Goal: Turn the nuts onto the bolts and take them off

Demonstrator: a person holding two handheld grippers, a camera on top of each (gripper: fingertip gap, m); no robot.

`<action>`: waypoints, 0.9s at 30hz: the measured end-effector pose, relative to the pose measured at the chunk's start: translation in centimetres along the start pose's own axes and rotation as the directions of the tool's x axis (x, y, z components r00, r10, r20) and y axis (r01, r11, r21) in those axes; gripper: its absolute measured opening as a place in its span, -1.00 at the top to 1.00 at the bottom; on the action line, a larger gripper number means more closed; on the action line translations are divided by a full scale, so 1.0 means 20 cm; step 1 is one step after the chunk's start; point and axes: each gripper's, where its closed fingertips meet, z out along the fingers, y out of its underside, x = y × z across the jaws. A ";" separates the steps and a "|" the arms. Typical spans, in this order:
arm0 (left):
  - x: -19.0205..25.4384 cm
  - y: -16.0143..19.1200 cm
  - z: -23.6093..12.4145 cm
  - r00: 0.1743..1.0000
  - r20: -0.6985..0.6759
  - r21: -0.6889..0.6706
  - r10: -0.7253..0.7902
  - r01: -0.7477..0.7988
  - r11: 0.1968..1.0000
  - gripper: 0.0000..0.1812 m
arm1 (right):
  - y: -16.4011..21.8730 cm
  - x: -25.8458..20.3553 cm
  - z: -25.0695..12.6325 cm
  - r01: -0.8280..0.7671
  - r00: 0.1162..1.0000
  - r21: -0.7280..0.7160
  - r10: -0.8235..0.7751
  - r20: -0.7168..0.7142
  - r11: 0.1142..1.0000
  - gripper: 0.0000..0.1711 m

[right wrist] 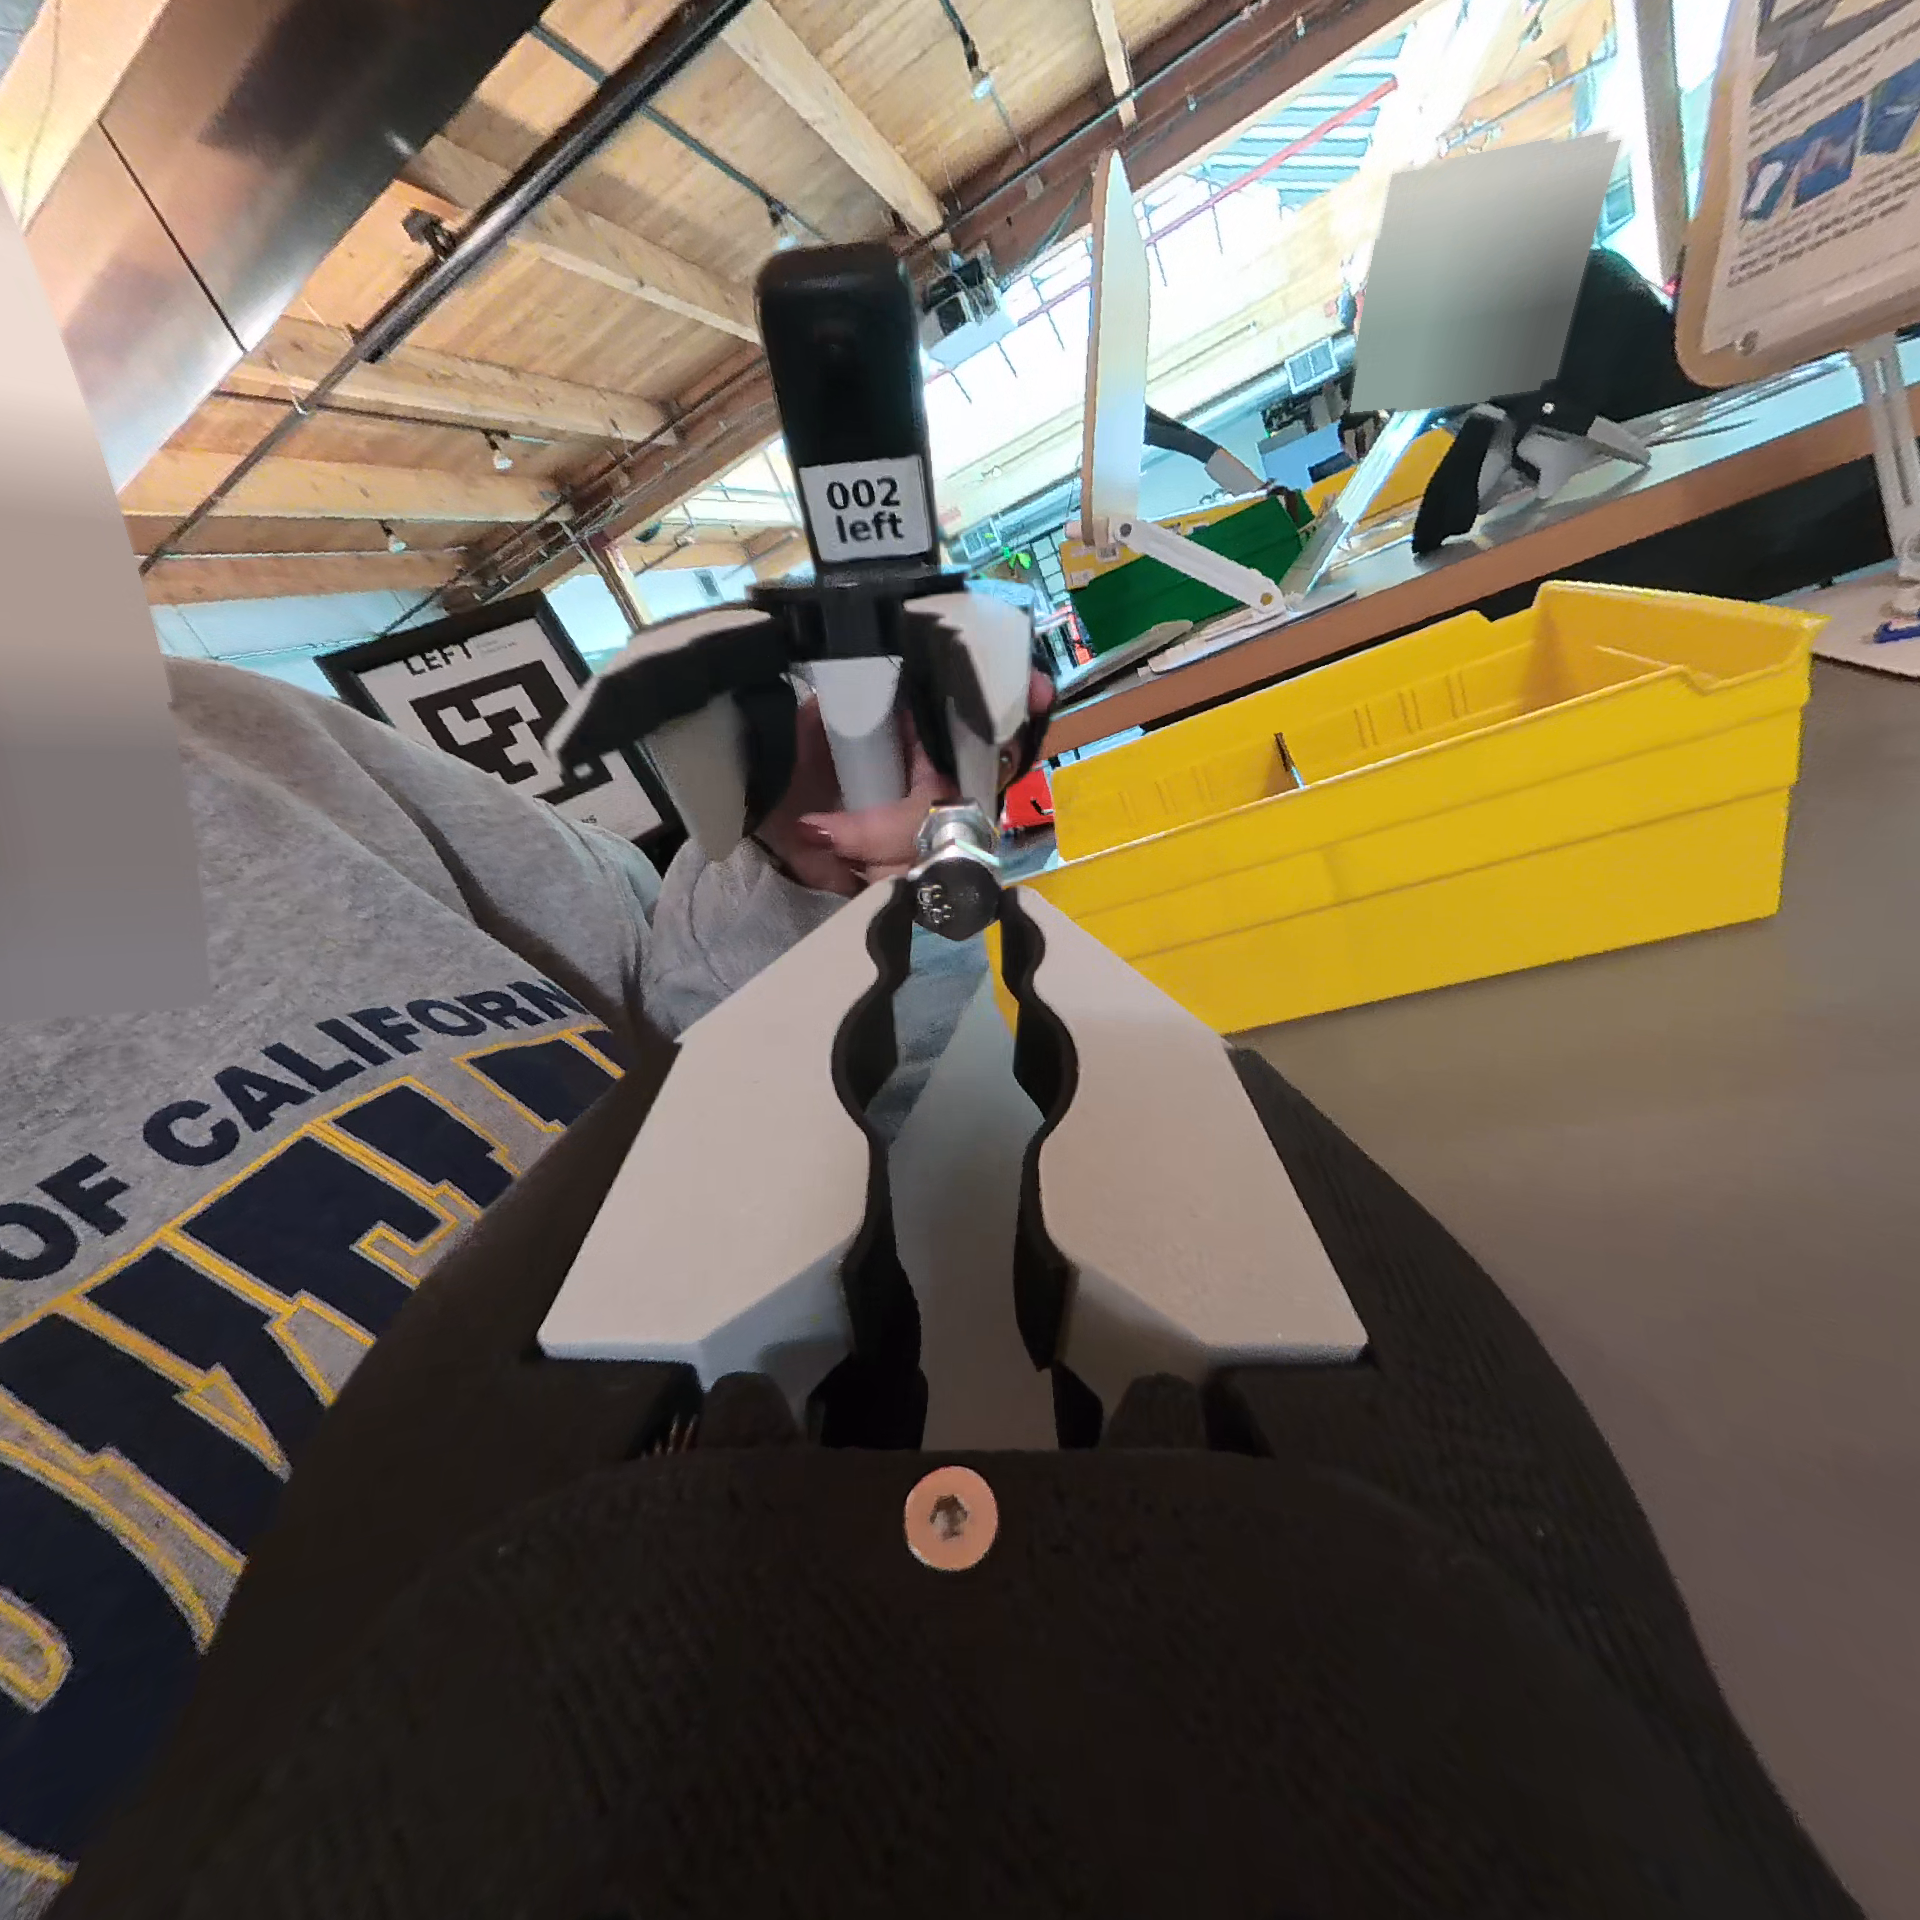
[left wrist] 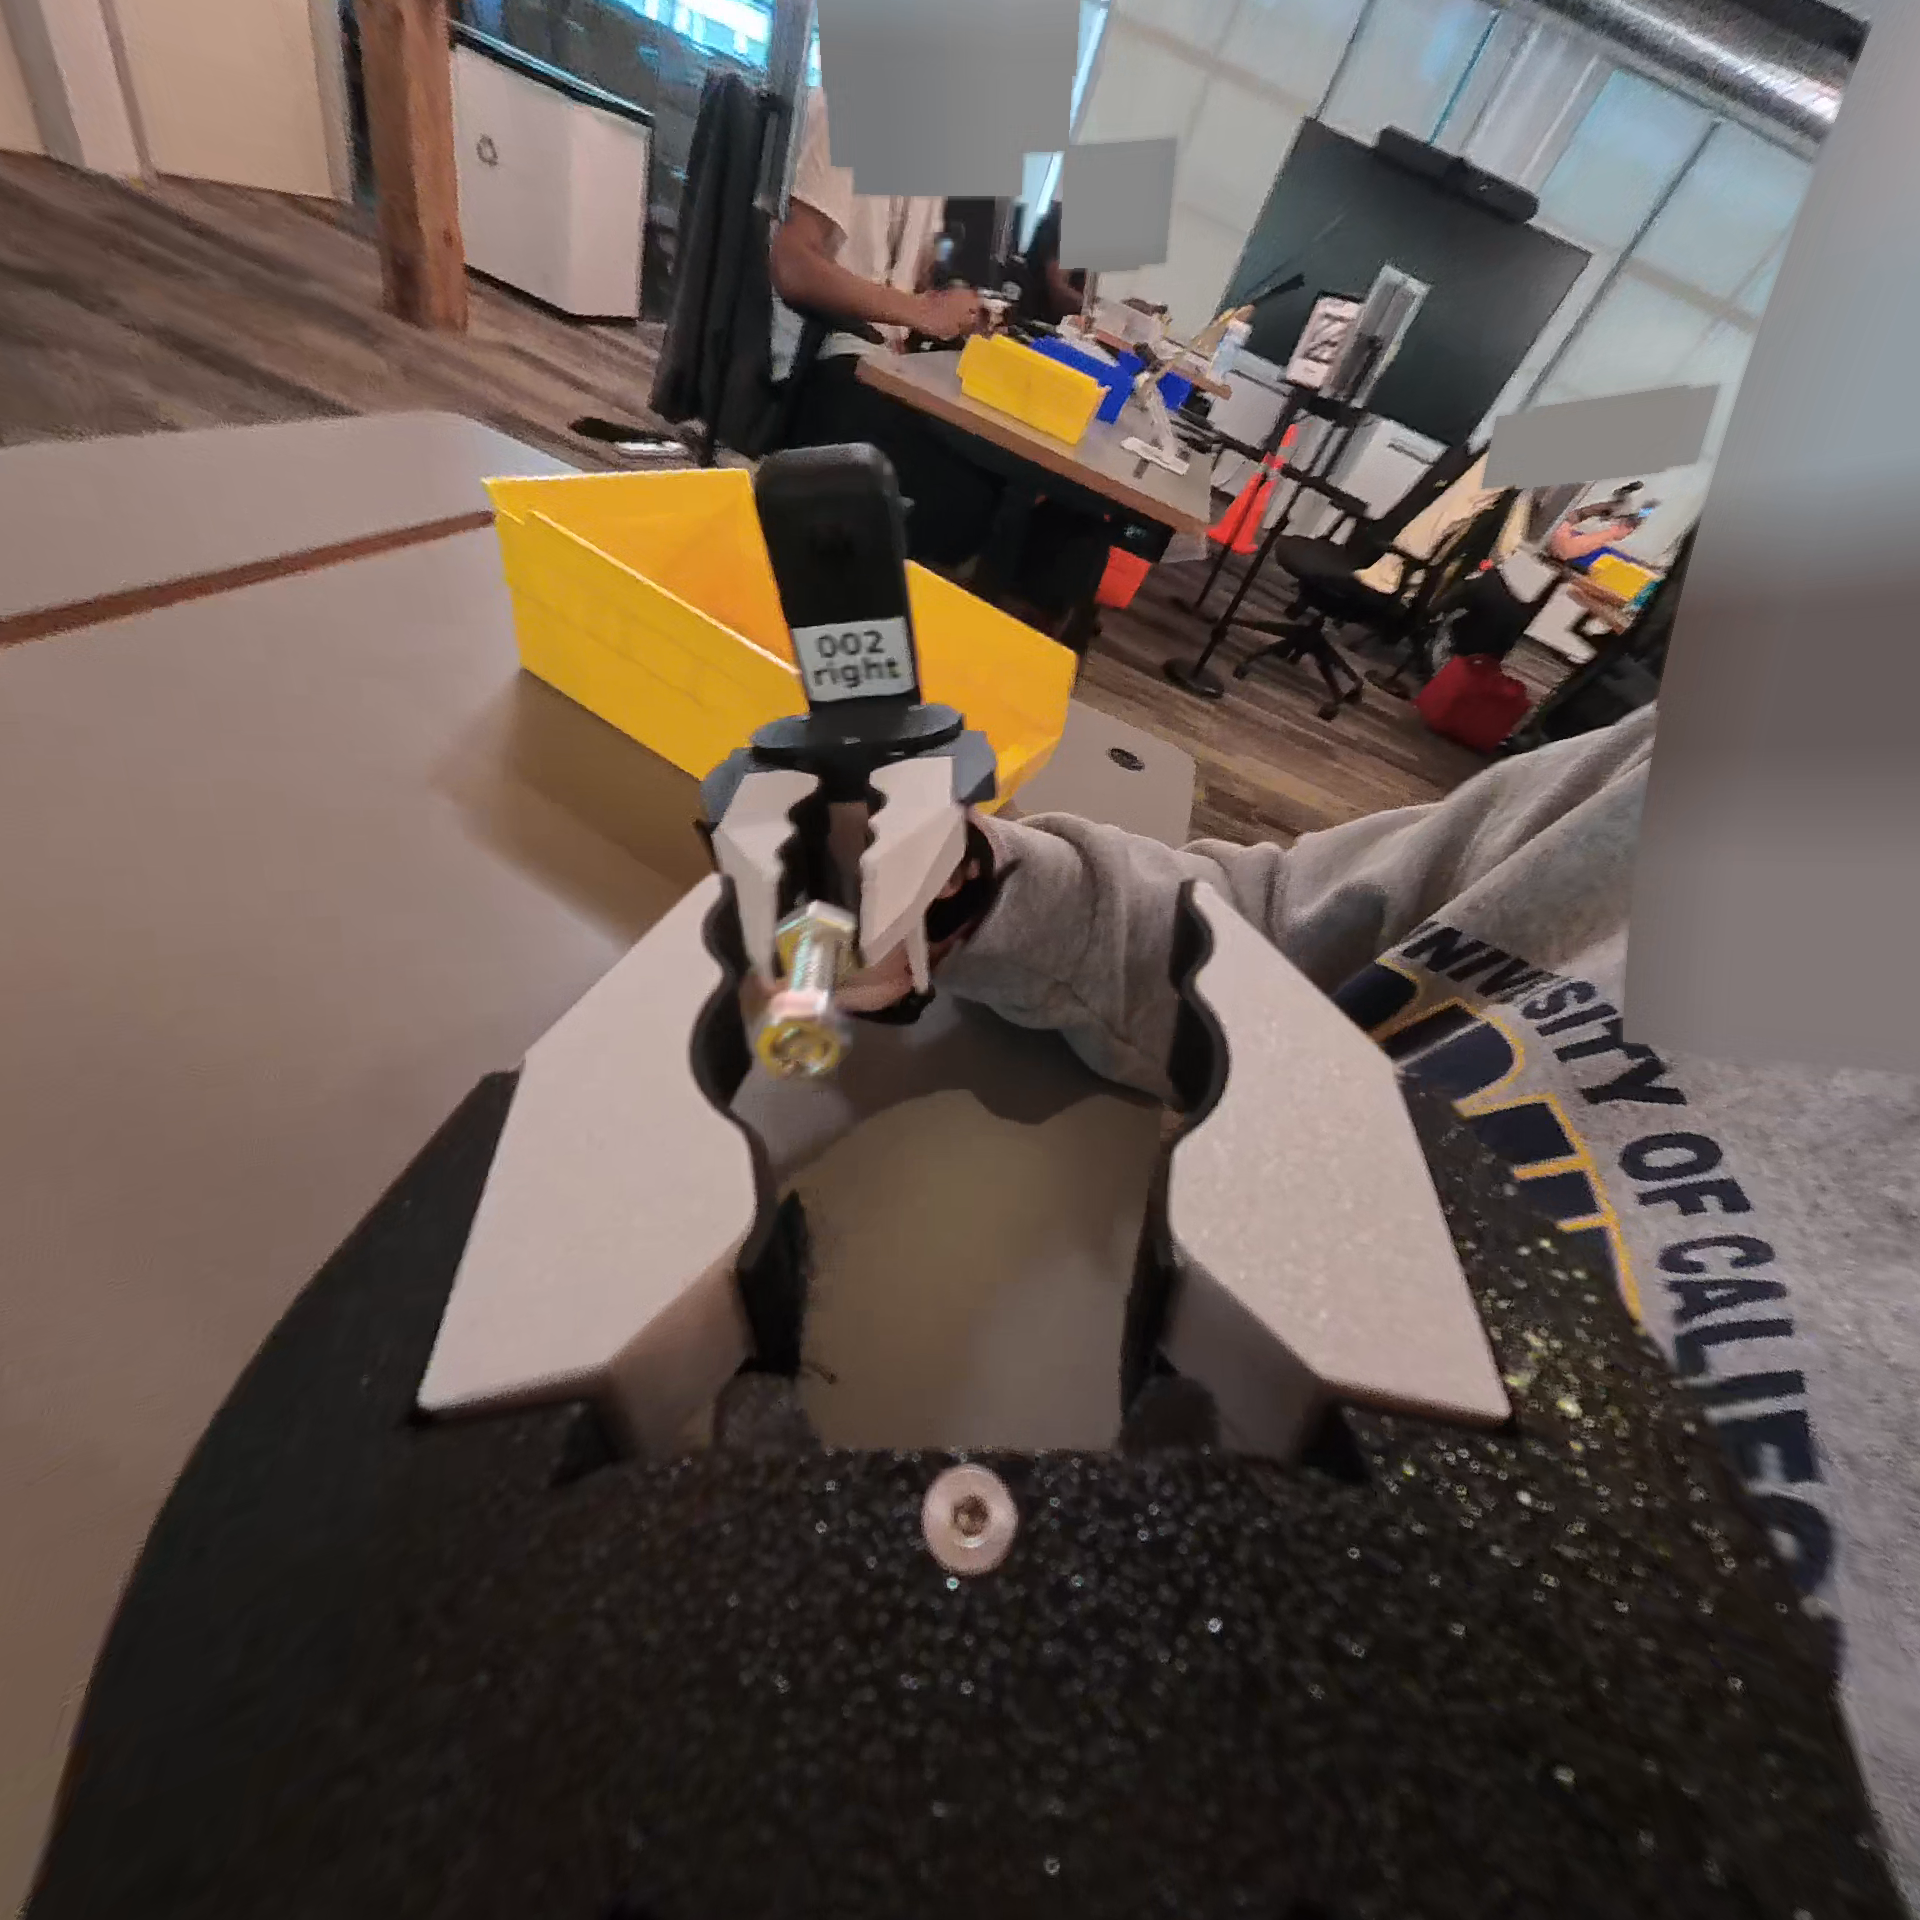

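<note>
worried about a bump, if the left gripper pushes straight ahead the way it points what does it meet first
Probably the silver bolt with its nut, held out toward it by the right gripper. It sits just beyond the open left gripper, toward its left finger; depth is unclear.

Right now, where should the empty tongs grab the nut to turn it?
By two opposite flats of the nut, coming head-on from the free end of the bolt. The right tongs pinch the bolt's head, so the nut end points at the open left tongs.

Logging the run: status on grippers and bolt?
Left gripper open, empty, facing the nut. Right gripper shut on bolt head, nut threaded on. Yellow bin off to the side.
</note>
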 end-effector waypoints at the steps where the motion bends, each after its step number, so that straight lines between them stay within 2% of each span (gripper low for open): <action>1: -0.02 0.01 -0.01 0.999 0.036 -0.011 0.009 -0.008 1.000 0.09 | -0.01 -0.01 0.00 0.000 1.000 0.015 0.000 0.009 1.000 0.82; 3: -0.05 0.07 -0.02 0.997 0.071 -0.047 -0.005 0.008 0.999 0.08 | -0.05 -0.02 -0.02 0.013 1.000 0.044 -0.013 0.012 0.999 0.82; 9: -0.01 0.14 0.01 0.995 -0.004 -0.057 -0.099 0.099 0.993 0.08 | -0.06 0.00 -0.02 0.018 1.000 0.065 -0.017 -0.008 0.998 0.82; 16: 0.00 0.08 0.01 0.998 0.006 -0.032 -0.055 0.055 0.998 0.04 | -0.02 0.01 -0.01 0.007 1.000 0.040 -0.007 -0.005 0.999 0.82; 18: 0.03 0.04 0.00 0.999 -0.026 -0.008 -0.033 0.033 0.999 0.08 | -0.01 0.02 0.00 0.006 1.000 0.024 -0.006 -0.013 1.000 0.82; 21: -0.03 0.07 -0.01 0.998 0.064 -0.043 -0.006 0.008 0.999 0.06 | -0.01 0.01 0.00 0.009 1.000 0.027 -0.009 0.002 1.000 0.82; 23: -0.06 0.12 -0.01 0.995 0.092 -0.075 -0.033 0.040 0.996 0.06 | -0.04 -0.01 -0.01 0.010 1.000 0.055 -0.011 0.017 0.998 0.82; 27: -0.03 0.17 0.01 0.994 0.028 -0.093 -0.109 0.111 0.989 0.06 | -0.05 -0.01 -0.02 0.023 1.000 0.063 -0.023 0.003 0.998 0.82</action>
